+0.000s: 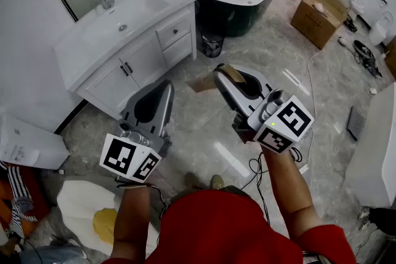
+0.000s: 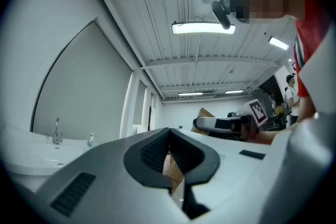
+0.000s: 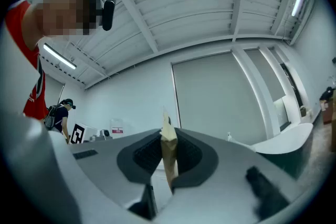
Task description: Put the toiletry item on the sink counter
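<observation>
Toiletry item [image 3: 168,160] lengthwise along right gripper [image 3: 169,136], tip outward

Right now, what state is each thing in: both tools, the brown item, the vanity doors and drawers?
Left tool: shut, nothing held.
Right tool: shut on the flat brown item.
Flat brown item: clamped, not yet on the sink counter.
Vanity doors: closed.
Vanity drawers: closed.

Red short-sleeved shirt [image 1: 210,225], lower centre; grey left hand-held gripper [image 1: 163,88] and right hand-held gripper [image 1: 224,73] carry black-and-white marker cubes [image 1: 130,157].
</observation>
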Motion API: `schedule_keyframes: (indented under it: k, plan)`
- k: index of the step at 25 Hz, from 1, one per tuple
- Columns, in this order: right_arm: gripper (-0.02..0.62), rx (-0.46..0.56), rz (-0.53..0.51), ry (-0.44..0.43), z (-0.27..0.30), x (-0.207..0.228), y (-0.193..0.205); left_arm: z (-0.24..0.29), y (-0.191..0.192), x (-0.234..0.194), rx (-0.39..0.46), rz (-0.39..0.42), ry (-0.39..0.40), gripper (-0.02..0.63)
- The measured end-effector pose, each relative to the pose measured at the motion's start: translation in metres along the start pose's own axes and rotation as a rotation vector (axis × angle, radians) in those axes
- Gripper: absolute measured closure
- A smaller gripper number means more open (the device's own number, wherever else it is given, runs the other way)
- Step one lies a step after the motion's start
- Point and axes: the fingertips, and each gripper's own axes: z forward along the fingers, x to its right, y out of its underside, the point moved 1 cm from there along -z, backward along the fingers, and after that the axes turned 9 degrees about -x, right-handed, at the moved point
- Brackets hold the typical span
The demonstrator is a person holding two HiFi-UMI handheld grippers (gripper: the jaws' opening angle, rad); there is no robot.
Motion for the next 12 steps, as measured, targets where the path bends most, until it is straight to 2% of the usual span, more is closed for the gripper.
schedule_keyframes:
  k: [12]
  plan:
    - [0.541, -0.001, 0.013, 0.003, 0.009, 0.003, 0.006, 0.0, 0.005, -0.011, 0.003, -0.01, 0.0, 0.588]
